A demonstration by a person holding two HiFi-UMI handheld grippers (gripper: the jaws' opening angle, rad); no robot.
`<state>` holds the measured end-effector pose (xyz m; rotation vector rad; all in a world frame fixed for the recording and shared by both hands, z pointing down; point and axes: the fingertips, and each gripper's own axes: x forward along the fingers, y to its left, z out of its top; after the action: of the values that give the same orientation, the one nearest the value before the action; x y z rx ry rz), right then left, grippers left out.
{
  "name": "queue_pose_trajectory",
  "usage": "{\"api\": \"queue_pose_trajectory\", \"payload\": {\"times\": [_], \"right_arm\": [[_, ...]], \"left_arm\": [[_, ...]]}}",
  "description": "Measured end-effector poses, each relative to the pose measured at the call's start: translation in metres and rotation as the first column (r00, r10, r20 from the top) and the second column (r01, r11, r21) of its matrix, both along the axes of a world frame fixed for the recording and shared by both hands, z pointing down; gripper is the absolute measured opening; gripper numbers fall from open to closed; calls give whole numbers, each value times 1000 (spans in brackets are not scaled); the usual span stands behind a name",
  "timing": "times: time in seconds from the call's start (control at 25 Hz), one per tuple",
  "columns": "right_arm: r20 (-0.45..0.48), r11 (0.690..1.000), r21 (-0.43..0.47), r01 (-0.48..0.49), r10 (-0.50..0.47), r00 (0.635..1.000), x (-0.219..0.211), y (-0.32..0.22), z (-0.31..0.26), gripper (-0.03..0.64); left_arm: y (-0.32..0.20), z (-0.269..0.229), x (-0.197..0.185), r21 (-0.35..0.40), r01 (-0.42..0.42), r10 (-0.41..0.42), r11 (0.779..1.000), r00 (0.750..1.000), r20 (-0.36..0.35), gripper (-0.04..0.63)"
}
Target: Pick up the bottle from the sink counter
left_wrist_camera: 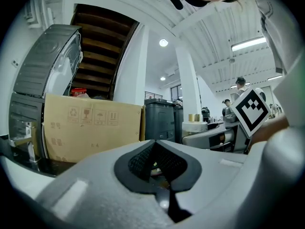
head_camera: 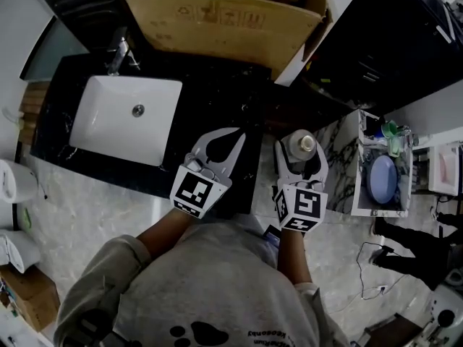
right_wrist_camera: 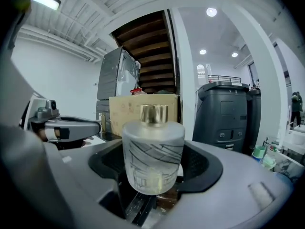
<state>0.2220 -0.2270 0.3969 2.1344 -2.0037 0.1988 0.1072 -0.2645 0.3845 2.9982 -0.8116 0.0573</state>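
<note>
A frosted glass bottle [head_camera: 301,146] with a gold cap stands upright between the jaws of my right gripper [head_camera: 300,150], which is shut on it. In the head view it hangs just past the right end of the black sink counter [head_camera: 217,92]. The right gripper view shows the bottle [right_wrist_camera: 153,151] close up, held at its lower body by the right gripper [right_wrist_camera: 155,175]. My left gripper [head_camera: 239,133] hovers over the counter's front right part, shut and holding nothing. In its own view the left gripper [left_wrist_camera: 153,143] has its black pads meeting at the tip.
A white sink [head_camera: 126,118] with a faucet [head_camera: 119,53] is set in the counter's left half. A large cardboard box [head_camera: 224,13] stands behind the counter. A marble-patterned shelf [head_camera: 347,165] with a blue plate [head_camera: 383,179] is on the right. Dark bins [right_wrist_camera: 228,113] stand beyond.
</note>
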Motion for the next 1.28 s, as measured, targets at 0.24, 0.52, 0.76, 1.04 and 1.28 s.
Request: {"api": "queue_pose_trajectory", "payload": {"times": [0.24, 0.52, 0.76, 1.04, 1.28], "right_arm": [[-9, 1000, 7, -3, 3, 1000, -11, 17, -15, 330], [-11, 1000, 15, 26, -26, 1000, -23, 29, -31, 330], [-7, 999, 25, 46, -46, 999, -27, 34, -42, 331], [-20, 997, 68, 37, -35, 999, -26, 44, -56, 330], [0, 998, 46, 37, -37, 999, -25, 49, -53, 330]], "left_arm": [[13, -14, -6, -7, 5, -5, 1000, 999, -33, 2], [27, -32, -4, -13, 27, -28, 1000, 998, -53, 2], [38, -42, -2, -21, 53, -54, 998, 998, -41, 2], [48, -47, -3, -1, 84, -84, 997, 996, -15, 2], [54, -50, -1, 10, 94, -94, 995, 995, -11, 2]]}}
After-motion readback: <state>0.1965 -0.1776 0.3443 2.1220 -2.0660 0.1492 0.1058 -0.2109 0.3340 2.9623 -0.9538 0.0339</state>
